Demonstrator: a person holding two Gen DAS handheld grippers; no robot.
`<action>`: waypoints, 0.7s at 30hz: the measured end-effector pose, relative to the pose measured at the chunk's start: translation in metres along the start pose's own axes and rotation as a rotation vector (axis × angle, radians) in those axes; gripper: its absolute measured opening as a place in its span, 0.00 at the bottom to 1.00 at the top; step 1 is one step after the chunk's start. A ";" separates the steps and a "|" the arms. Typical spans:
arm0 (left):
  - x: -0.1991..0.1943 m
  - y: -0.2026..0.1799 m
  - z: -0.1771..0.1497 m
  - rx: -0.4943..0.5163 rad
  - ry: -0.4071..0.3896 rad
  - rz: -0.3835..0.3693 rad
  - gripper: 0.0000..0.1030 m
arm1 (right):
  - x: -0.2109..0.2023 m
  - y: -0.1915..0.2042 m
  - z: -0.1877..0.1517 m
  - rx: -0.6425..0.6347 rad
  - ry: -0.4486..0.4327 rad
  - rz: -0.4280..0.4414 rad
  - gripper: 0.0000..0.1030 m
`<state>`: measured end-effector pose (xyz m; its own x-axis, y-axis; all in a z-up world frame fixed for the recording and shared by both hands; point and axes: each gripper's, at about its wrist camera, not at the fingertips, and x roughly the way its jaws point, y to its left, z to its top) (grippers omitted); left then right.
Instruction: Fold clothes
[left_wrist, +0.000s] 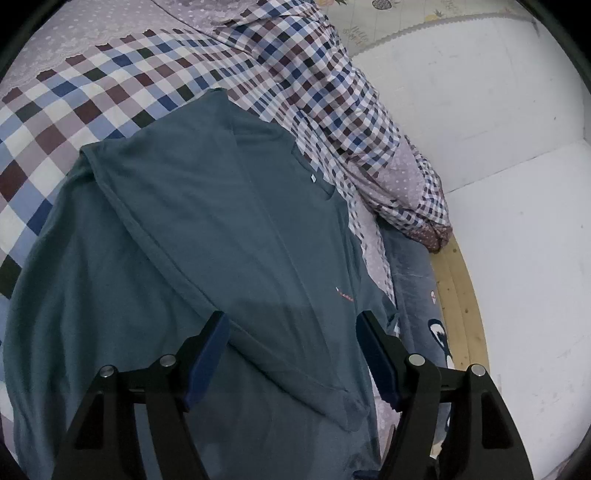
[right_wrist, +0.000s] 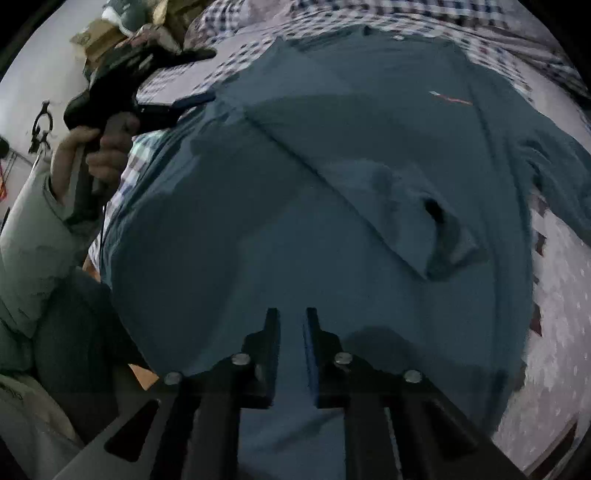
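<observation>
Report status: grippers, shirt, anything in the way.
Left gripper open, empty, over the shirt. Right gripper nearly closed, empty. One sleeve folded across. Nothing on shirt.

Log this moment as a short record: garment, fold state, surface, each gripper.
garment: teal shirt, small red mark on the chest
fold state: one side with its sleeve laid over the body; the rest spread flat
surface: checked bedsheet on a bed, white wall beside it
left gripper: open, above the shirt, nothing between its fingers
right gripper: narrow gap between fingers, nothing held, over the shirt's lower part
</observation>
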<state>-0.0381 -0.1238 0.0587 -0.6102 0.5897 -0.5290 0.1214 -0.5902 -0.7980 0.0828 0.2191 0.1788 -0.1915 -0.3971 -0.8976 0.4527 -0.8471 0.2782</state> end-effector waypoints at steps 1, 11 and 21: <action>0.000 0.000 0.000 0.000 0.001 0.000 0.72 | -0.004 -0.004 0.002 0.016 -0.026 -0.022 0.39; 0.006 0.001 0.000 -0.006 0.016 0.006 0.72 | 0.024 -0.033 0.050 -0.029 -0.041 -0.296 0.47; 0.008 0.005 0.003 -0.014 0.021 0.010 0.72 | 0.003 0.045 0.002 -0.302 -0.015 -0.124 0.04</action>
<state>-0.0448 -0.1240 0.0513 -0.5920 0.5959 -0.5426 0.1378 -0.5885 -0.7967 0.1004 0.1792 0.1889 -0.2736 -0.3042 -0.9125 0.6622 -0.7476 0.0507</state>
